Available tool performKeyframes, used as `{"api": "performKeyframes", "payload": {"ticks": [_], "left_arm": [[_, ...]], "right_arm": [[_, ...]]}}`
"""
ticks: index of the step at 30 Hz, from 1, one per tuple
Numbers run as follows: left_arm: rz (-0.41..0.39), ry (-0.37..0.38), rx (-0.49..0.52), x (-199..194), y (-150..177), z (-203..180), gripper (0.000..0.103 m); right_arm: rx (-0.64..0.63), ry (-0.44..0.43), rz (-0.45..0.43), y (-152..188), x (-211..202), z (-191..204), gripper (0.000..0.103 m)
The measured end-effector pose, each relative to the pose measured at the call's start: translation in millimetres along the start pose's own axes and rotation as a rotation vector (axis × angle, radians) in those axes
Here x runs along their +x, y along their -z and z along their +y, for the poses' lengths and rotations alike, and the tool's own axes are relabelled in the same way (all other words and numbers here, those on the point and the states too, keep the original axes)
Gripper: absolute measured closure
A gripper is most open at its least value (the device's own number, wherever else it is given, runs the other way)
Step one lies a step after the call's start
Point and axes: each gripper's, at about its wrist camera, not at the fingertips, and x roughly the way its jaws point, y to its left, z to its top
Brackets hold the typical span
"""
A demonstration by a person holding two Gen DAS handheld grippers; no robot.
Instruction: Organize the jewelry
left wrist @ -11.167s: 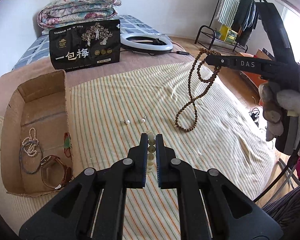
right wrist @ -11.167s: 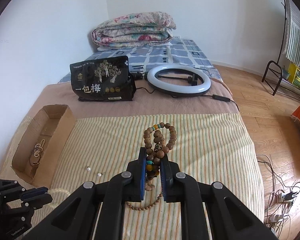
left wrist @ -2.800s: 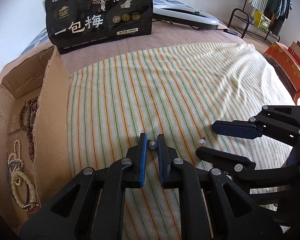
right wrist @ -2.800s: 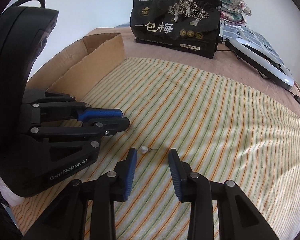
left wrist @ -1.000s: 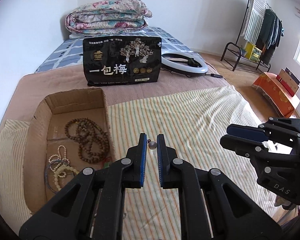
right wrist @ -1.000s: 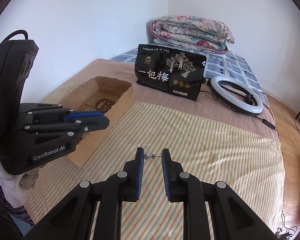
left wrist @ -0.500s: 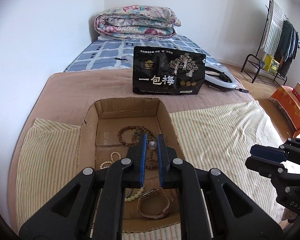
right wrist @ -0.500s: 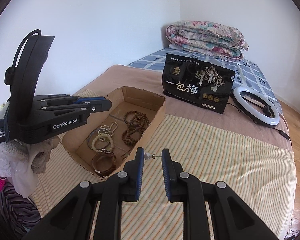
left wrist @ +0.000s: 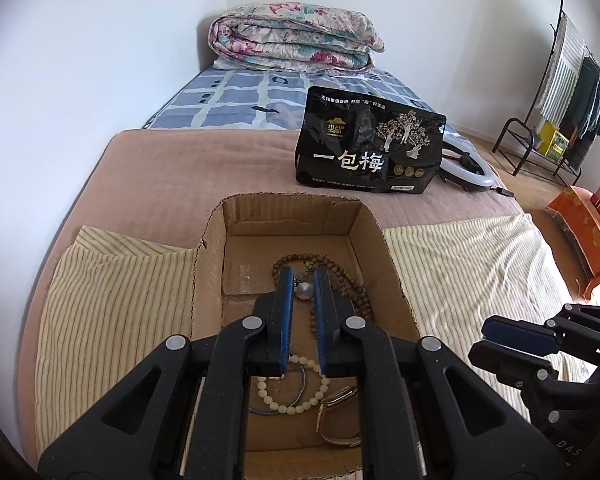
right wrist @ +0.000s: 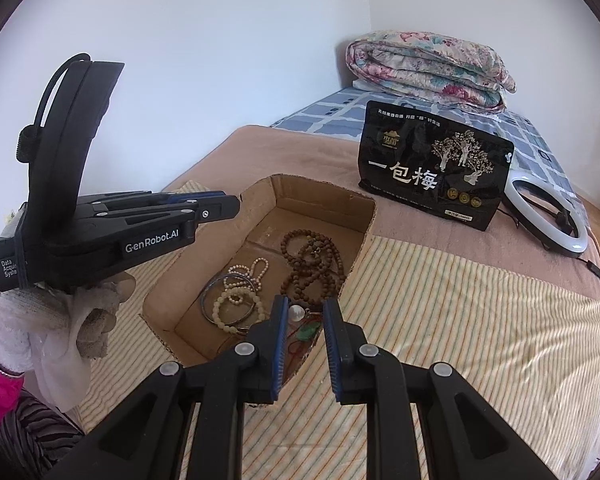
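Observation:
A cardboard box [left wrist: 372, 224] on the bed holds brown bead strands [left wrist: 358, 294], a pale bead bracelet [left wrist: 296, 404] and a watch [left wrist: 336, 420]. My left gripper [left wrist: 302, 290] is shut on a pearl earring [left wrist: 305, 290] above the box. My right gripper [right wrist: 305, 314] has its jaws parted over the box's near corner; a pearl earring [right wrist: 296, 313] sits by its left finger, with a gap to the right finger. The box [right wrist: 364, 216] and the bead strands [right wrist: 312, 264] also show in the right wrist view, with the left gripper [right wrist: 236, 206] above the box's left side.
A black snack bag [left wrist: 368, 148] stands behind the box, with a ring light [left wrist: 466, 170] beside it and a folded quilt [left wrist: 296, 40] at the wall. A striped cloth [left wrist: 468, 264] covers the bed. A clothes rack [left wrist: 560, 120] and an orange box [left wrist: 584, 232] stand at right.
Both grippers have carried their earrings from the striped cloth to over the box. The right gripper's jaws have parted wider in the last half second.

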Motion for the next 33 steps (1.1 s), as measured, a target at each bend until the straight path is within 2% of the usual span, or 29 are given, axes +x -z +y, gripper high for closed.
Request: {"api": "performKeyframes", "payload": {"ticks": [5,8,10,12,13,14,33], "left_arm": [[0.005,-0.005,-0.005,4,-2,4,0.095],[0.009,-0.010,-0.014,5,-3,5,0.095],[0.020,-0.018,-0.019,7,-3,5,0.095],[0.031,-0.019,-0.024,8,-3,6,0.094],[0.035,-0.019,-0.025,9,-2,7,0.084],[0.034,-0.020,-0.026,9,-2,6,0.075],[-0.053,-0.044,-0.015,-37,1,-4,0.074]], "right_arm": [[-0.007,-0.012,0.010,-4,11,7,0.086],[-0.014,-0.022,0.014,-4,15,11,0.082],[-0.023,-0.015,0.008,-4,16,13,0.068],[-0.029,-0.012,0.007,-4,17,15,0.060],[-0.029,-0.012,0.007,-4,17,15,0.059],[-0.028,-0.011,0.008,-4,17,15,0.059],[-0.017,0.032,-0.027,5,-16,9,0.058]]}}
